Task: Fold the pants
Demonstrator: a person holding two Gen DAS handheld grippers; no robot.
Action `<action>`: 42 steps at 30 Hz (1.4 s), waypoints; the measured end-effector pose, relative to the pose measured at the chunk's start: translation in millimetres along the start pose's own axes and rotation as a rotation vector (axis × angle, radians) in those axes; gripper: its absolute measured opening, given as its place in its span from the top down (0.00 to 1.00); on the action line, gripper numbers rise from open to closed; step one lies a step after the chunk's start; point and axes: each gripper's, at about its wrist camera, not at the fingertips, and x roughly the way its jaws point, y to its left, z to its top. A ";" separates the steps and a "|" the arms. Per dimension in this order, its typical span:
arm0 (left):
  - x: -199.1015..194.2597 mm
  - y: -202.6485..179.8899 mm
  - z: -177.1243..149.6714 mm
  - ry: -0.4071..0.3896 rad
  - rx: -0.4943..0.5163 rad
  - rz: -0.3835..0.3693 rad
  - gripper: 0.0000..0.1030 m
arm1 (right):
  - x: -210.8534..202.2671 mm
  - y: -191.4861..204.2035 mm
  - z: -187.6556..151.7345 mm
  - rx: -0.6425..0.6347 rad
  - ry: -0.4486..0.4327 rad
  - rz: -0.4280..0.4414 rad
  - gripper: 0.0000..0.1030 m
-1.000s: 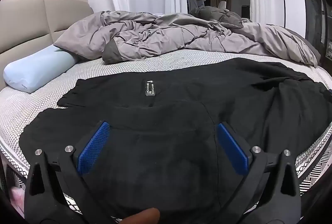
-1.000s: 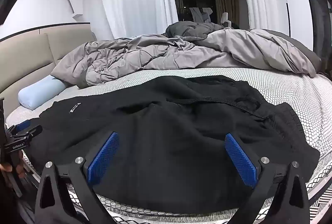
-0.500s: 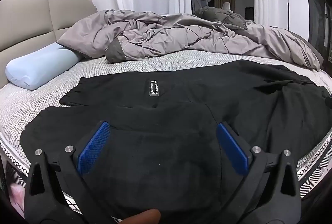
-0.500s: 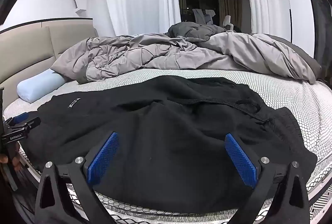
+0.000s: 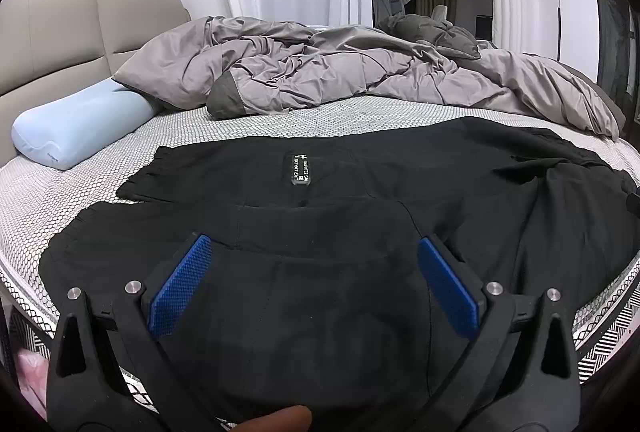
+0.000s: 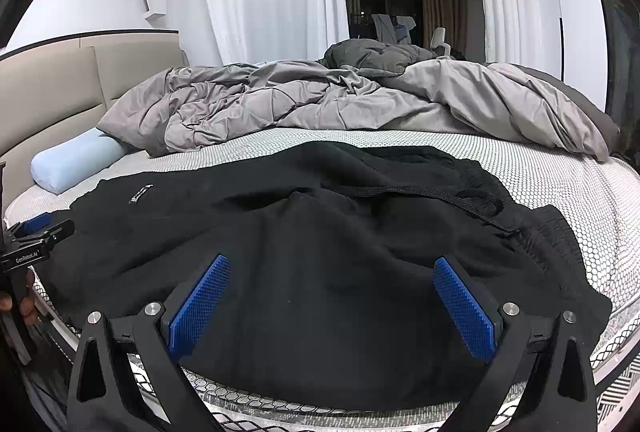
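Note:
Black pants [image 5: 360, 200] lie spread across the near side of the bed, loosely doubled over, with a small labelled patch [image 5: 301, 170] facing up. In the right wrist view the pants [image 6: 320, 252] show a rumpled waistband with a black drawstring [image 6: 432, 192] at the right. My left gripper [image 5: 314, 252] is open and empty, hovering just above the cuff end at the near edge. My right gripper [image 6: 332, 272] is open and empty above the waist end. The left gripper also shows in the right wrist view [image 6: 38, 232] at the far left.
A crumpled grey duvet [image 5: 340, 72] fills the far half of the bed. A light blue pillow [image 5: 80, 124] lies at the left by the beige headboard [image 5: 60, 32]. The white honeycomb mattress cover [image 6: 580, 184] shows around the pants. White curtains hang behind.
Both grippers have risen slightly and drawn back a little from the pants. The pants lie as before. Both stay open.

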 end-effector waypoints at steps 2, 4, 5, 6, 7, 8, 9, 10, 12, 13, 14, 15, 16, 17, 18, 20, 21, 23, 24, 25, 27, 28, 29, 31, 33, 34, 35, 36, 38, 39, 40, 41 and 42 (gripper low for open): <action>0.1 -0.6 0.7 0.001 0.000 -0.001 0.01 | 0.1 0.5 -0.2 0.001 0.001 0.000 0.00; 0.4 -0.1 0.8 0.001 0.000 -0.001 0.01 | -0.4 0.4 -0.3 0.003 0.001 0.001 0.00; 0.5 -0.3 1.1 0.002 0.000 0.000 0.01 | -0.4 0.6 -0.3 0.002 0.001 -0.001 0.00; -0.1 -0.5 1.1 0.002 0.000 0.000 0.01 | -0.5 0.6 -0.4 0.002 0.000 -0.003 0.00; 0.2 0.0 1.0 0.003 0.000 0.001 0.01 | -0.2 0.9 -0.2 0.000 0.001 -0.002 0.00; 0.0 0.2 0.9 0.003 0.000 0.000 0.01 | -0.3 0.8 -0.3 0.001 0.002 -0.001 0.00; -0.3 0.4 0.9 0.002 0.000 0.000 0.01 | -0.3 1.0 -0.5 0.000 0.002 -0.001 0.00; -0.1 0.7 0.9 0.002 0.000 0.000 0.01 | -0.2 1.0 -0.4 -0.001 0.002 -0.001 0.00; 0.0 1.0 1.1 0.002 0.000 -0.001 0.01 | -0.1 0.6 -0.4 -0.003 0.002 -0.002 0.00; -0.2 0.7 1.3 0.002 0.000 -0.001 0.01 | 0.1 0.5 -0.3 -0.001 0.003 -0.001 0.00; -0.2 0.8 1.3 0.003 0.001 -0.001 0.01 | 0.1 0.5 -0.3 0.000 0.004 -0.001 0.00; -0.3 0.7 1.4 0.003 0.000 -0.001 0.01 | -0.1 0.4 -0.4 0.000 0.004 -0.002 0.00; -0.4 1.4 1.3 0.002 0.000 -0.001 0.01 | -0.2 0.4 -0.3 0.000 0.004 -0.002 0.00; -0.3 1.1 1.4 0.002 0.000 -0.001 0.01 | -0.3 0.2 -0.3 -0.001 0.004 -0.002 0.00; -0.4 0.9 1.7 0.002 0.000 -0.001 0.01 | 0.0 0.6 -0.3 -0.001 0.004 -0.003 0.00; -0.5 2.3 1.6 -0.001 -0.002 0.000 0.01 | 0.2 0.0 -0.3 -0.001 0.006 -0.003 0.00; -0.3 3.1 1.8 -0.002 -0.004 0.000 0.01 | 0.3 -0.2 -0.1 -0.001 0.008 -0.003 0.00; 0.3 4.3 2.2 -0.002 -0.005 0.000 0.01 | 0.4 -0.4 0.1 -0.002 0.006 -0.004 0.00; 0.4 4.7 2.2 -0.003 -0.005 0.001 0.01 | 0.0 -1.0 0.2 -0.003 0.003 -0.005 0.00; 0.2 4.6 2.3 -0.003 -0.005 0.001 0.01 | 0.2 -0.7 0.3 -0.004 0.002 -0.005 0.00; 0.5 5.4 2.5 -0.002 -0.005 0.000 0.01 | 0.0 -1.7 0.1 -0.003 0.003 -0.004 0.00; 0.3 5.7 2.5 -0.002 -0.005 -0.001 0.01 | 0.0 -0.5 -0.2 -0.004 0.003 -0.005 0.00; 0.2 5.4 2.4 -0.003 -0.005 0.000 0.01 | 0.6 -0.4 -0.1 -0.004 0.005 -0.005 0.00; 0.1 5.8 2.3 -0.003 -0.006 -0.002 0.01 | 0.8 -0.5 -0.1 -0.005 0.006 -0.004 0.00; 0.1 5.0 2.9 -0.003 -0.005 0.000 0.01 | 1.0 -0.6 -0.3 -0.006 0.005 -0.003 0.00; 0.9 5.7 3.0 -0.001 -0.006 0.001 0.01 | 1.0 -0.6 -0.4 -0.006 0.006 -0.004 0.00; 0.4 5.6 2.7 0.000 -0.007 0.001 0.01 | 1.0 -0.7 -0.4 -0.006 0.006 -0.004 0.00; 0.2 5.5 2.5 0.001 -0.007 -0.002 0.01 | 1.5 -0.8 -0.5 -0.007 0.008 -0.004 0.00; -0.4 4.9 2.5 -0.003 -0.008 -0.002 0.01 | 3.0 -1.2 -0.8 -0.007 0.012 -0.006 0.00; -0.2 4.4 2.1 -0.005 -0.008 0.000 0.01 | 3.7 -1.3 -0.8 -0.006 0.014 -0.007 0.00; -0.5 4.6 1.9 -0.007 -0.010 -0.003 0.01 | 4.5 -1.5 -1.0 -0.006 0.017 -0.008 0.00; -0.7 4.8 1.7 -0.008 -0.011 -0.002 0.01 | 5.4 -1.7 -1.2 -0.005 0.021 -0.011 0.00; -1.1 5.1 1.4 -0.009 -0.014 -0.003 0.01 | 6.3 -2.7 -1.5 -0.002 0.024 -0.014 0.00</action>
